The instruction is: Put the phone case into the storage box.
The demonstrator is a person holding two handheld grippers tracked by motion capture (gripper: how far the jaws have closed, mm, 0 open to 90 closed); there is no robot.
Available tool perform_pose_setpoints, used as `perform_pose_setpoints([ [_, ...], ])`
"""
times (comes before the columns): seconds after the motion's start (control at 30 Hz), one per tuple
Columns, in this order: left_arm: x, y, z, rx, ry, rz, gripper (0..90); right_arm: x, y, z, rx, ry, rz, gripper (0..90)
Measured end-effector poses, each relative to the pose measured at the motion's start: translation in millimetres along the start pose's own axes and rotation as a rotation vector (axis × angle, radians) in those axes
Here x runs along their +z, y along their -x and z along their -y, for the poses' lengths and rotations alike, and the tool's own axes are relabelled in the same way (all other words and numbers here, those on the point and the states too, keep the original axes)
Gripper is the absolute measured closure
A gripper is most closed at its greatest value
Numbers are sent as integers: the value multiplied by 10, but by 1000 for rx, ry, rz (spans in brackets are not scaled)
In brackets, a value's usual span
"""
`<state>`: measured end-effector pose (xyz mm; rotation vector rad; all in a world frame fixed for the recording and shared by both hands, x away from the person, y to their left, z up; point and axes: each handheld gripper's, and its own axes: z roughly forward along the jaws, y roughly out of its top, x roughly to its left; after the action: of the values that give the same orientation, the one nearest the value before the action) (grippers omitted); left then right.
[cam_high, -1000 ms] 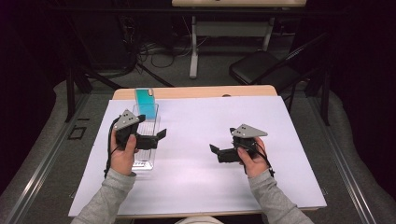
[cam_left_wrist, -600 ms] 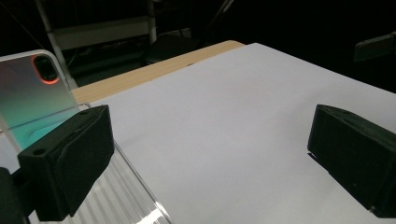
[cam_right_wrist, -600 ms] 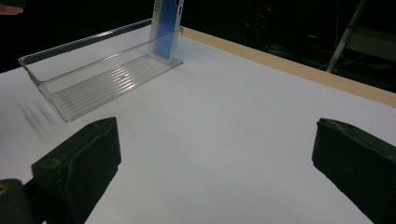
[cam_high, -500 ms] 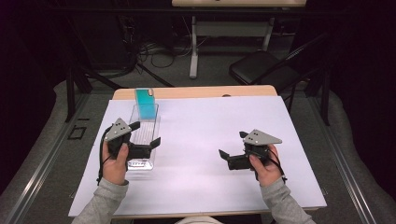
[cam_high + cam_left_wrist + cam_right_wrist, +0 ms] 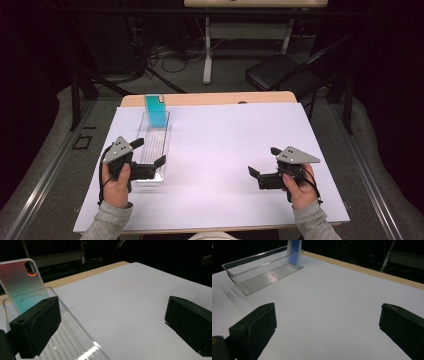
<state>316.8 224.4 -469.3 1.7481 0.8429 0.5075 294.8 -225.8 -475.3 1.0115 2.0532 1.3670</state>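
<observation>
A clear plastic tray (image 5: 154, 145) lies lengthwise on the left of the white table sheet (image 5: 225, 140). A teal phone case (image 5: 156, 111) stands leaning at its far end. My left gripper (image 5: 148, 152) hovers open over the tray's near end, holding nothing. In the left gripper view the case (image 5: 20, 282) rises behind the left jaw, with the ribbed tray floor (image 5: 72, 342) below the gripper (image 5: 112, 325). My right gripper (image 5: 263, 161) is open above bare sheet at the right. The right gripper view looks past its gripper (image 5: 327, 327) to the tray (image 5: 262, 270) and case (image 5: 294, 252) at the far left.
The wooden table edge (image 5: 210, 98) shows beyond the sheet. Behind the table are a black chair (image 5: 285, 75), a white stand leg (image 5: 207, 45) and floor cables (image 5: 160, 55). Bare sheet spreads between the two grippers.
Both hands have drawn back toward the near table edge and slightly outward. The left gripper slid from mid-tray to the tray's near end. Both stay open.
</observation>
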Motion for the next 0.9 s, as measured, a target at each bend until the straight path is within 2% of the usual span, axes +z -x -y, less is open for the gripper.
perform_pose_setpoints([
  [0.2,-62,-59,113,-24,-11,-33,5,-100,95,113,35,-7,34,8],
  [0.43,-168,-104,182,-41,0,-59,5,-185,215,231,60,-20,78,8],
  [0.5,-204,-127,212,-56,7,-68,5,-202,243,275,68,-26,91,8],
  [0.77,-339,-178,336,-69,23,-105,5,-267,366,423,101,-31,127,8],
  [0.9,-369,-223,398,-91,27,-114,4,-298,428,484,129,-26,135,8],
])
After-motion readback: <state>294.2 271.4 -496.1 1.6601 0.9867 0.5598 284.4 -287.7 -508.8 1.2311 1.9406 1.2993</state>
